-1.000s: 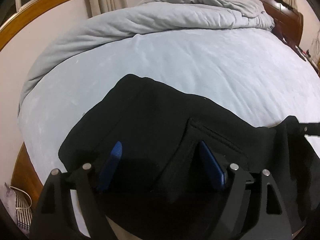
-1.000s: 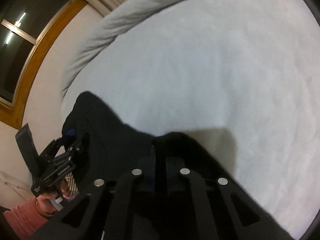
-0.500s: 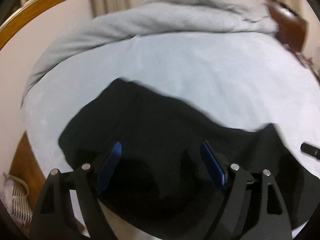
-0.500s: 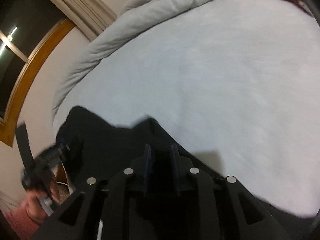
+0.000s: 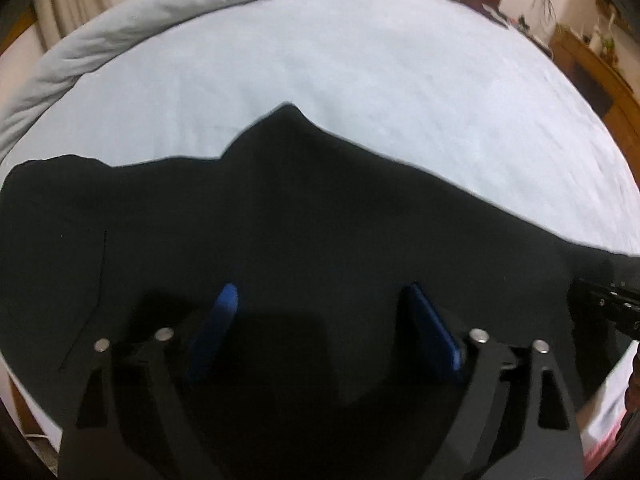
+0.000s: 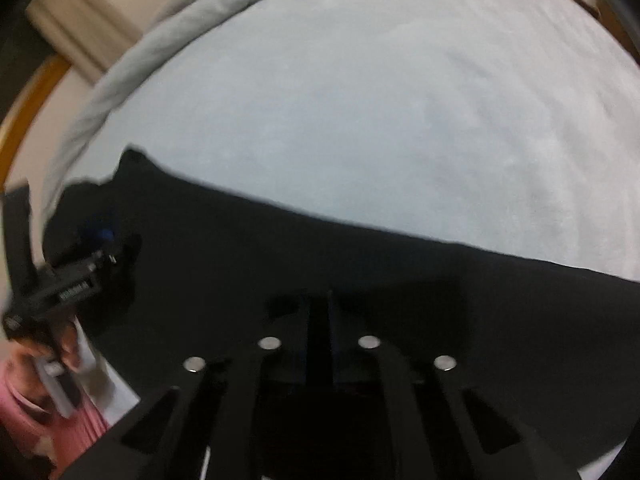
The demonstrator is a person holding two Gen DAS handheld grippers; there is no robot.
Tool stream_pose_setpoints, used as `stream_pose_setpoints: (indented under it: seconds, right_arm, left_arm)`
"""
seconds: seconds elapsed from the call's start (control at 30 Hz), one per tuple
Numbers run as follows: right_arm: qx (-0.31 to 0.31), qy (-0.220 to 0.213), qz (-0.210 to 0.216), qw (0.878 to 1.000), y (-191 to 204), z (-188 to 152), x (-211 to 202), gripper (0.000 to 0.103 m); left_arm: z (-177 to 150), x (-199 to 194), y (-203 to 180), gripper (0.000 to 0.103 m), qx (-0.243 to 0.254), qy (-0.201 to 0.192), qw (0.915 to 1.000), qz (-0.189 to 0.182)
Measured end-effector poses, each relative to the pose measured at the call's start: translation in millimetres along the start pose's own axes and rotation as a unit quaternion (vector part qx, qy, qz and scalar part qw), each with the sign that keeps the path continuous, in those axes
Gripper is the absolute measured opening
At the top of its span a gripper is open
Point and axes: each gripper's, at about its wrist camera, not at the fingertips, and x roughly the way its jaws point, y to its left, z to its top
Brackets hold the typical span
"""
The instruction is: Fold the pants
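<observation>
On smooth pale bedsheet [image 5: 360, 80]; matte black pants [image 5: 280, 208], peaked edge

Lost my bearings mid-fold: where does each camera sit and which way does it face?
Left wrist: on the left tongs, open over the black fabric pants, facing the pale blue bedsheet.
Right wrist: on the right tongs, shut on the pants, looking across the sheet; the person's left hand shows.
Shared: pants, sheet, grey duvet.

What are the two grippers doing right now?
Left gripper: open over the pants, gripping nothing.
Right gripper: shut on the pants.
</observation>
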Motion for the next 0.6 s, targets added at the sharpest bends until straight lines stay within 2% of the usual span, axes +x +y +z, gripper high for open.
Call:
stream_pose_setpoints:
  seconds: [0.1,0.2,0.23,0.27,0.37,0.47,0.6]
  right_arm:
    - [0.036,0.000,0.046,0.998,-14,1,-3,0.001]
    - [0.041,-0.012,0.054,0.998,-23,-10,-28,0.020]
    - [0.042,-0.023,0.044,0.998,-29,-17,-46,0.032]
    - [0.045,-0.031,0.030,0.998,-39,-24,-61,0.041]
    - [0.079,-0.038,-0.017,0.996,-76,-52,-100,0.042]
    - [0.141,-0.046,-0.066,0.987,-131,-84,-141,0.044]
    - [0.226,-0.063,-0.072,0.969,-188,-125,-174,0.049]
  left_arm:
    - [5,-1,-9,0.088,0.004,0.004,0.9998,0.021]
    - [6,-9,-16,0.088,-0.003,0.012,0.9998,0.018]
    - [5,-13,-19,0.088,-0.004,0.012,0.9998,0.012]
    - [3,-18,-23,0.088,-0.001,0.010,0.9999,0.006]
    - [-4,-32,-51,0.088,0.020,0.010,0.9995,-0.023]
    - [-17,-39,-86,0.088,0.044,0.023,0.9967,-0.065]
    - [-26,-33,-130,0.088,0.072,0.039,0.9922,-0.094]
